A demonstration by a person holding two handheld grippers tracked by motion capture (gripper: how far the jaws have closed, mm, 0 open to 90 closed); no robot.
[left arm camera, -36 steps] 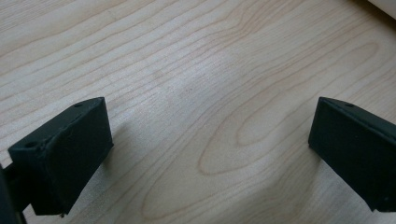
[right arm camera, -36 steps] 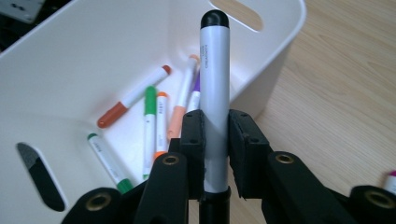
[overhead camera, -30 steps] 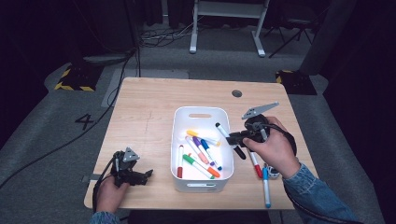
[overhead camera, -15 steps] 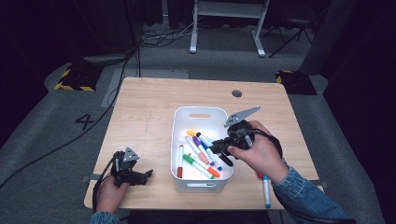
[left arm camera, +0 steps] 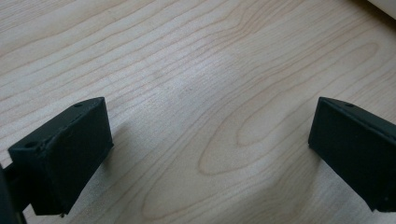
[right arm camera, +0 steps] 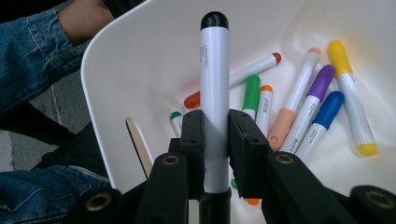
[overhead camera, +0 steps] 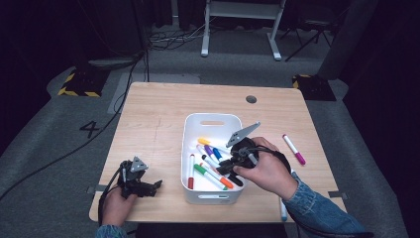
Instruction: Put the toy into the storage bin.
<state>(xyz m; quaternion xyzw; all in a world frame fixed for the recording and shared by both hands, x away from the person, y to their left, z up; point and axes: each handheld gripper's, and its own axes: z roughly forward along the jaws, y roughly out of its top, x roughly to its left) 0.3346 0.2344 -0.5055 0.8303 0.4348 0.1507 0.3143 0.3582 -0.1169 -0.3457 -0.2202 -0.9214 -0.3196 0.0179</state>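
Observation:
A white bin (overhead camera: pixel 213 119) stands mid-table with several coloured markers in it, among them a yellow-capped one (overhead camera: pixel 204 142), a green one (overhead camera: pixel 203 171) and a red one (overhead camera: pixel 191 177). My right gripper (overhead camera: pixel 229 167) hangs over the bin's front right part, shut on a white marker with a black cap (right arm camera: pixel 214 70). In the right gripper view the jaws (right arm camera: pixel 215 135) clamp that marker's barrel above the bin's inside wall (right arm camera: pixel 140 60). My left gripper (overhead camera: pixel 153 186) rests at the table's front left, open, with bare wood between its jaws (left arm camera: pixel 210 149).
A pink-capped marker (overhead camera: pixel 294 148) lies on the table right of the bin. Another marker (overhead camera: pixel 282 210) lies at the front edge beside the right forearm. A round cable hole (overhead camera: pixel 251 99) sits at the back right of the wooden table (overhead camera: pixel 158 114).
My right gripper has carried the black-capped marker leftward from the bin's right rim to over its inside, a little lower. The left gripper has not moved.

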